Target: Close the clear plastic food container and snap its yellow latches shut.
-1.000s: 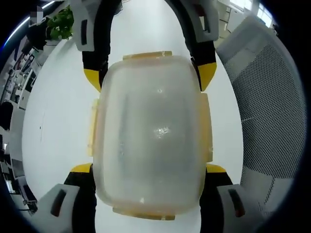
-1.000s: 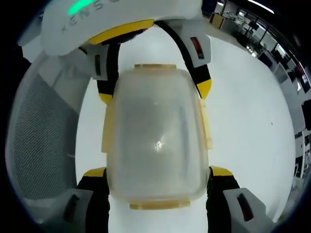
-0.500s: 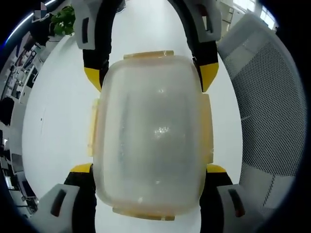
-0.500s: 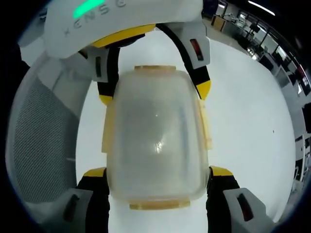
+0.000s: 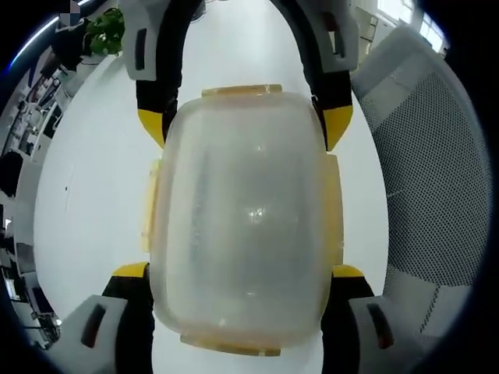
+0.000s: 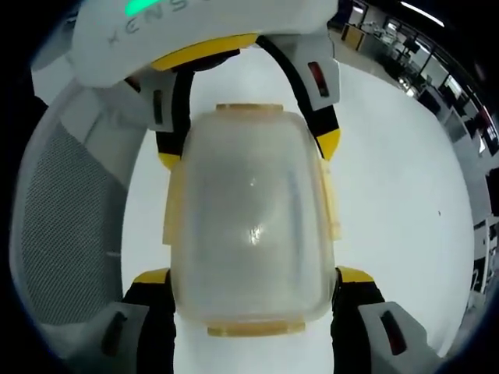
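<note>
The clear plastic food container point(image 5: 245, 218) hangs over a white table point(image 5: 86, 195) with its lid on. Yellow latches point(image 5: 242, 90) lie along its four edges; whether they are snapped I cannot tell. My left gripper point(image 5: 240, 271) clamps the near end, its yellow-tipped jaws on both sides. My right gripper point(image 5: 244, 125) holds the far end the same way. In the right gripper view the container point(image 6: 249, 226) sits between my right gripper point(image 6: 245, 274) at the bottom and my left gripper point(image 6: 249, 152) at the top. Yellow latches point(image 6: 255, 329) show there too.
A grey mesh chair point(image 5: 429, 156) stands beside the table, seen again as the mesh chair point(image 6: 70, 218) at the left of the right gripper view. A green plant point(image 5: 101, 35) and office desks point(image 6: 437, 70) lie beyond the table's far edges.
Both views have drifted very slightly. The container and both grips on it look the same.
</note>
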A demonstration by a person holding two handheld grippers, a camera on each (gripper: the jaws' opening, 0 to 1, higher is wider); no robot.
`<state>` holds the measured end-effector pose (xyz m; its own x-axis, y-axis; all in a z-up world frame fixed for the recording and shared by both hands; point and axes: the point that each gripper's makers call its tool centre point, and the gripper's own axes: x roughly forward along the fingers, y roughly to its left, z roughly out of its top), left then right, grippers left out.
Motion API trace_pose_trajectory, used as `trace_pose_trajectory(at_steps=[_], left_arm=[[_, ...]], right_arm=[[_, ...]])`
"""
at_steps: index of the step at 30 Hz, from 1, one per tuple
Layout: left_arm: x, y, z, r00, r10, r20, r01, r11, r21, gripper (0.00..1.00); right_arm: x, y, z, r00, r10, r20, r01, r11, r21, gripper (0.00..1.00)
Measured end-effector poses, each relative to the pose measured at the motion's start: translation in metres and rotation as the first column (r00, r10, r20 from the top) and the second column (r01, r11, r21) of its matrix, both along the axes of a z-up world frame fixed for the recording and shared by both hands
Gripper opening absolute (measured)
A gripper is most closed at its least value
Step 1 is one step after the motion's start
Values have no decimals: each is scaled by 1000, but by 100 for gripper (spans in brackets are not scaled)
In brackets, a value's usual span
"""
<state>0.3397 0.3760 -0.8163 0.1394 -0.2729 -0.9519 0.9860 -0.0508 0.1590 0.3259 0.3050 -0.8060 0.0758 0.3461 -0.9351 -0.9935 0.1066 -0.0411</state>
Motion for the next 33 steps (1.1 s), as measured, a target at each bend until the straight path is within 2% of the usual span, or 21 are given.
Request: trace_pose_trajectory(at_steps=[8,24,29,33], left_arm=[[7,0,-1,1000,2,7,-2,999,32,90],[17,-2,-1,1000,2,5,-2,1000,29,90],[22,-2,-1,1000,4,6,-4,1000,27,90],[27,-3,-1,1000,2,4,-2,1000,29,90]], right_arm=[[6,0,0,1000,-10,4,10,1000,6,83],[15,-2,0,1000,-14,2,14,1000,0,83],[21,-3,1,1000,-18,2,18,999,34,83],[25,-1,1,1000,-20,0,20,1000,19,83]])
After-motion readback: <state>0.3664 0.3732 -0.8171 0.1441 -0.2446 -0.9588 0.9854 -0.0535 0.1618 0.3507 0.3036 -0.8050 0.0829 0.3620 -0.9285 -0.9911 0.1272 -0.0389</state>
